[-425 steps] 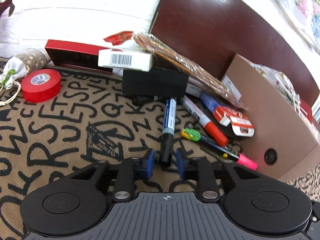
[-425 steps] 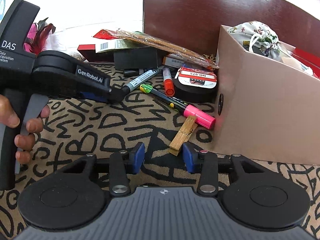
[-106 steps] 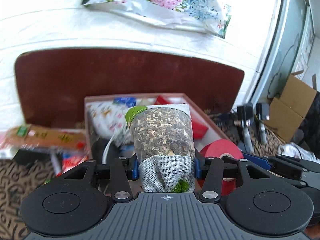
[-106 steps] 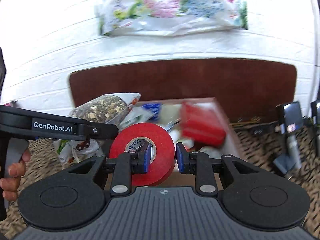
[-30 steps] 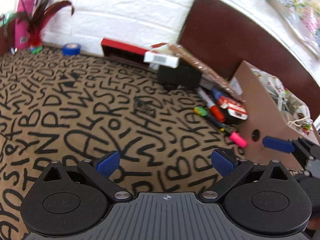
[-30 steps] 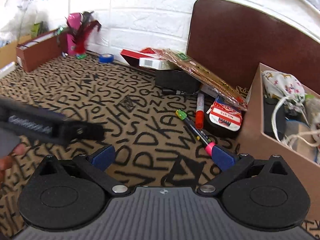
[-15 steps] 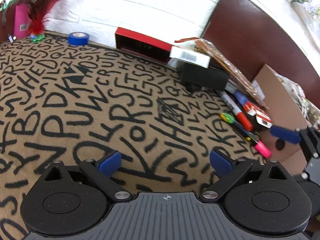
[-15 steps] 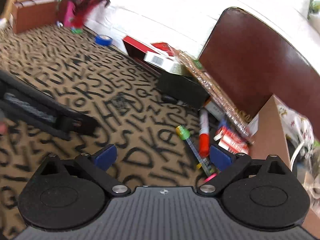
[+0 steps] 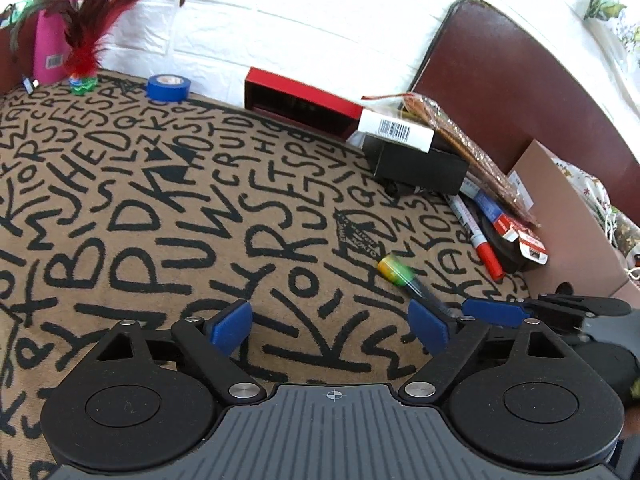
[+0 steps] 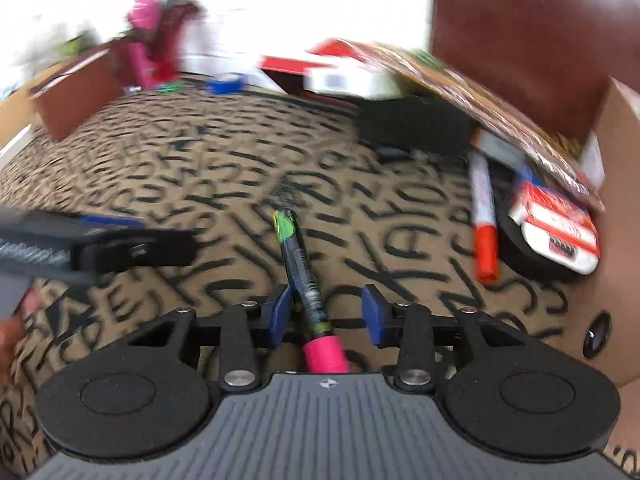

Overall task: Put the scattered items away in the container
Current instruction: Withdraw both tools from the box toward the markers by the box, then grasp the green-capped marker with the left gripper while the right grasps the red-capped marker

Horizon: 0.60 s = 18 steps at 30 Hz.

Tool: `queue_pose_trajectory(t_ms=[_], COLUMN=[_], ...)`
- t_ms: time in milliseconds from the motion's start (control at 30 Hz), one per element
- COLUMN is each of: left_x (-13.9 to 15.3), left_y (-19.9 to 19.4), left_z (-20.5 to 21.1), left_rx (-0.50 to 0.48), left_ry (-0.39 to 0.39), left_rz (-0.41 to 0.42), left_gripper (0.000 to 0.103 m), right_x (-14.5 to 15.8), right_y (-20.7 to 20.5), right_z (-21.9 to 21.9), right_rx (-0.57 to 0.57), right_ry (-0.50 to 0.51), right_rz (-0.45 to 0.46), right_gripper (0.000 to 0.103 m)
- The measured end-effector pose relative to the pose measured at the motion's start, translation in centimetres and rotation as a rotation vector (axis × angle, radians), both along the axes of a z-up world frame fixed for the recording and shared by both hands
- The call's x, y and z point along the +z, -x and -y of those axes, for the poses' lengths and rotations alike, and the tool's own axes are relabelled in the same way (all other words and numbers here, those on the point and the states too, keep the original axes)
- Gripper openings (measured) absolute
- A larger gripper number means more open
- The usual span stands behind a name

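Carpet (image 9: pixel 168 208) with black letters fills both views, blurred in the right wrist's; cardboard container (image 10: pixel 612 216) is cut off at the right edge, its contents hidden; left hand-held gripper (image 9: pixel 330 326) stands spread over bare carpet; right hand-held gripper (image 10: pixel 326 312), jaws just closing, straddles the pink-capped marker (image 10: pixel 306 276), right pad still clear of it.

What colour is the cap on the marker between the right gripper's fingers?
Pink cap, clearest in the right wrist view.
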<state>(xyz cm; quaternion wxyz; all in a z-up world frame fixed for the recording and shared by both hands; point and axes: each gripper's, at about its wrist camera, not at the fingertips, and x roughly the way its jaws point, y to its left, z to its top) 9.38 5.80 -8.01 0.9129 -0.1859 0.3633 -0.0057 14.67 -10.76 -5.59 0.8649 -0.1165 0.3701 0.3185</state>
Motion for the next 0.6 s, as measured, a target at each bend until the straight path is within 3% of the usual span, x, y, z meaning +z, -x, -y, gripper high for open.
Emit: queue_pose_trajectory(t_ms=[100,300,500,600], left_x=[0.0,-0.3,-0.6,-0.9], left_y=[0.3,-0.2,-1.1,-2.0], left_z=[-0.1,1.3,4.2,5.4], left_rx=[0.000,-0.012,-0.064,-0.065], left_ry=[0.017,0.080,0.129,0.110], left_rz=[-0.009,-0.032,-0.034,-0.030], left_gripper=[0.089,0.081,0.083,0.085], right_x=[1.0,1.3,-0.9,-1.7], right_y=[0.3,-1.2,-2.9,-3.7], right_z=[0.3,1.7,2.6,3.2], right_rx=[-0.047,-0.203,-0.322,-0.379], right_ry=[0.013,0.084,0.074,0.038], right_rz=[0.087,0.154,0.118,0.120], right_gripper=[0.053,0.053,0.053,0.053])
